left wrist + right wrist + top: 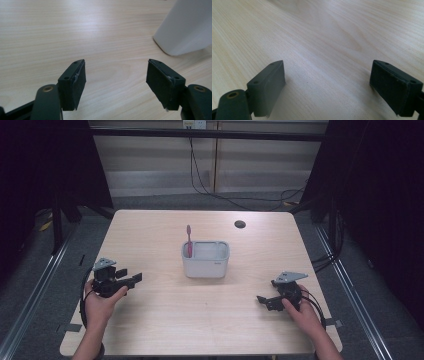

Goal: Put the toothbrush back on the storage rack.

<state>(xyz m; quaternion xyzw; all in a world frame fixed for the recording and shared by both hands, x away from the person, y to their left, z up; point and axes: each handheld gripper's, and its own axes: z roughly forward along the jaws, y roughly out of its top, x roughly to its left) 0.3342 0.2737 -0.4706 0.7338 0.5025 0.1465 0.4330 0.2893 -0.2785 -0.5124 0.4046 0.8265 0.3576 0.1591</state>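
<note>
A white rectangular holder (205, 261) stands at the middle of the wooden table (150, 230). A pink toothbrush (189, 240) stands upright in its left end. My left gripper (134, 279) rests low at the table's left, held in a hand, jaws open and empty, pointing right toward the holder. The holder's white corner (185, 27) is at the upper right of the left gripper view, beyond my left gripper (116, 75). My right gripper (262, 300) sits at the table's right front, pointing left, open over bare wood. In its own view my right gripper (327, 82) holds nothing.
A round black cable hole (240, 224) lies in the table's far right part. Black cables (200, 175) run across the floor behind the table. Dark curtains stand at both sides, and metal rails run along the floor by the table's left and right edges.
</note>
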